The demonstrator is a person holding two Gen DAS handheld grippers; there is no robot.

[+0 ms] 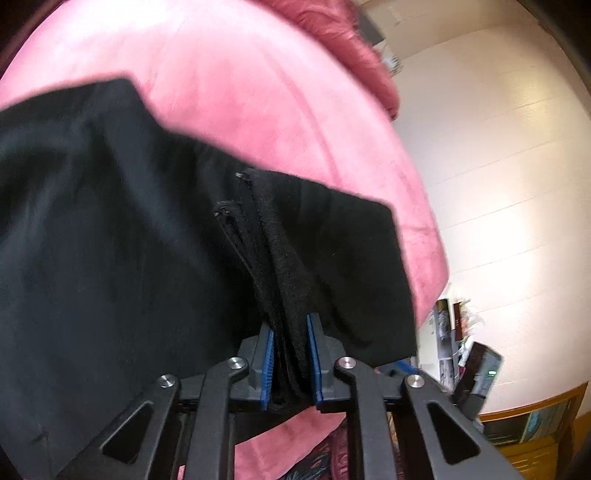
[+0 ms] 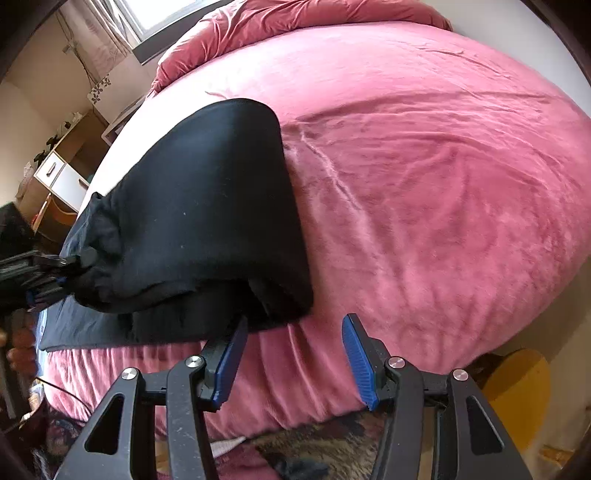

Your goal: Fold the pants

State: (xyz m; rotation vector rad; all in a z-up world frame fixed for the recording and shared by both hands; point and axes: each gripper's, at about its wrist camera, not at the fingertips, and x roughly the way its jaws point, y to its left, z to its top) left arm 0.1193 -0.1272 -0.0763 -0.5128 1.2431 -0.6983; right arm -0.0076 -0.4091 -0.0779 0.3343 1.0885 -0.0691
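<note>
Left gripper: blue pads clenched on bunched layers of the black pants. Right gripper: jaws apart, nothing between them, its left pad just beside the pants' near edge. Pants lie partly folded on the pink bedcover, near the bed's edge.

**Bed layout**

Pants: folded, on the blanket near the bed's left edge. Bunched duvet: far end. Left gripper: at the pants' near-left corner. Right gripper: just beside their near-right corner.
</note>
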